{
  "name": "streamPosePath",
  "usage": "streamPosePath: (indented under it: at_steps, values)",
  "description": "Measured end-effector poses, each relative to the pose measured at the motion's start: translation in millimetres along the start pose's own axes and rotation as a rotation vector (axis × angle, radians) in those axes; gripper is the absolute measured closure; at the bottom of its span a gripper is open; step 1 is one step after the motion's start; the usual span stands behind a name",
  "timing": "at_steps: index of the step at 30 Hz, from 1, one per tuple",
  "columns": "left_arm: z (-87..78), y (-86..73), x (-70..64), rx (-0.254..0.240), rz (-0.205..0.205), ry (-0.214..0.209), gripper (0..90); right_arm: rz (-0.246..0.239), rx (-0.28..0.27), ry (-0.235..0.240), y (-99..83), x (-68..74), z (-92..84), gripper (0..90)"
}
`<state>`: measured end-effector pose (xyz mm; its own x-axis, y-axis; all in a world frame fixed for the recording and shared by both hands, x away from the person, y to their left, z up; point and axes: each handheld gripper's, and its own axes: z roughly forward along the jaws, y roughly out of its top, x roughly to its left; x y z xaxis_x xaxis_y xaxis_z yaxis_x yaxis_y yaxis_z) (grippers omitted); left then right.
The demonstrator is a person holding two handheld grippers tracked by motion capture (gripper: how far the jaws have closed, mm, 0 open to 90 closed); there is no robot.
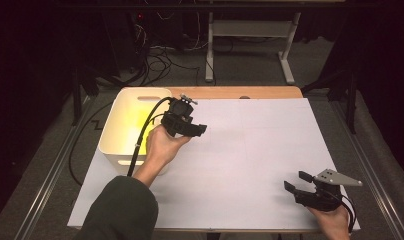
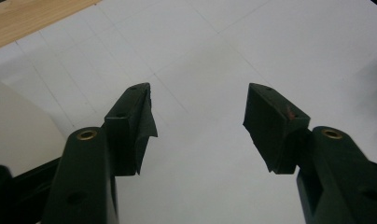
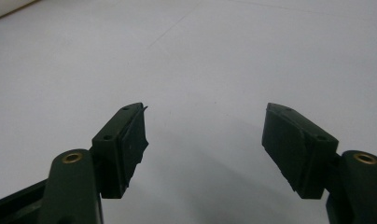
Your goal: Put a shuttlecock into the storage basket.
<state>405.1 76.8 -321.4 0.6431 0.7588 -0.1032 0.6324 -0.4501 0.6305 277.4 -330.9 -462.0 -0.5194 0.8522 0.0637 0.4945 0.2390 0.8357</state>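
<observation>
White bin [image 1: 121, 131]: stands at the table's left edge, on the white sheet [image 1: 250, 150] near its far left corner. It is rectangular with rounded corners and a slot handle in the far wall and another in the near wall. Its inside glows yellow toward the right; whether anything lies in it cannot be told from the high view.

Left gripper [image 1: 199, 129]: held just beside the bin's right wall, above the sheet, pointing right across the table. Its cable [image 1: 142, 132] arcs over the bin's right rim and trails down toward the person's sleeve [image 1: 121, 210]. In the left gripper view the left gripper [image 2: 199, 126] has its jaws standing wide apart, with nothing between them but bare sheet; a pale wall of the bin shows at the lower left of that view, and a strip of wooden tabletop [image 2: 32, 18] at the upper left.

Right gripper [image 1: 297, 181]: well apart from the bin, at the near right corner of the sheet, grey three-cornered plate on top. In the right gripper view the right gripper [image 3: 204, 135] likewise has jaws wide apart, holding nothing, bare sheet beneath.
</observation>
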Motion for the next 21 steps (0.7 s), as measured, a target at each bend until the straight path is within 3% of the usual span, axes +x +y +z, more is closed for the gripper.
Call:
streamPosePath:
  at_steps: [21]
  values:
    - [15.8,-6.4,-19.8,0.014,0.040,-0.023,41.6,0.003,-0.002,0.003,0.0,-0.1,-0.3,31.0]
